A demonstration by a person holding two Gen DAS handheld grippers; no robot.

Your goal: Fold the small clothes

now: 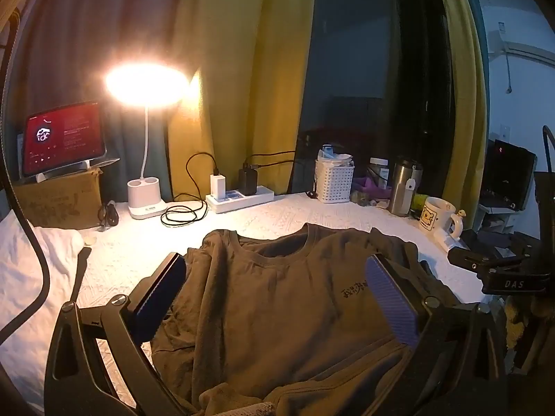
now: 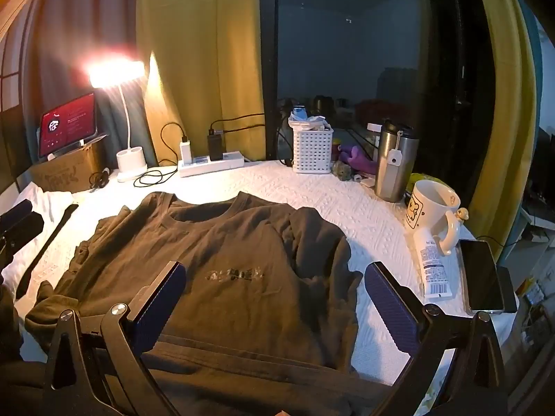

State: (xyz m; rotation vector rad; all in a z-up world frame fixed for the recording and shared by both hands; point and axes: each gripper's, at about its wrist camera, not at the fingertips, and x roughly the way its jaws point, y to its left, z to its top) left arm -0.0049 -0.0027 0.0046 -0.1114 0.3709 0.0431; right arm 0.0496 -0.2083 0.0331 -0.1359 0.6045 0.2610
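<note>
Both jaws wide apart, empty: left gripper [image 1: 274, 298] and right gripper [image 2: 275, 298] hover over the t-shirt [image 2: 222, 270]; we flatten the bunched right sleeve [image 2: 319, 239] first, then pinch edges

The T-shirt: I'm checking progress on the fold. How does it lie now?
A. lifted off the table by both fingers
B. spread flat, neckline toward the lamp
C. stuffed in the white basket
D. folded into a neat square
B: the T-shirt lies spread on the table, collar toward the lamp.

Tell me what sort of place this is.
Probably a bedroom or dorm desk by a window at night: a lit desk lamp, a tablet propped on a box, yellow curtains, and a mug beside the brown T-shirt.
</note>
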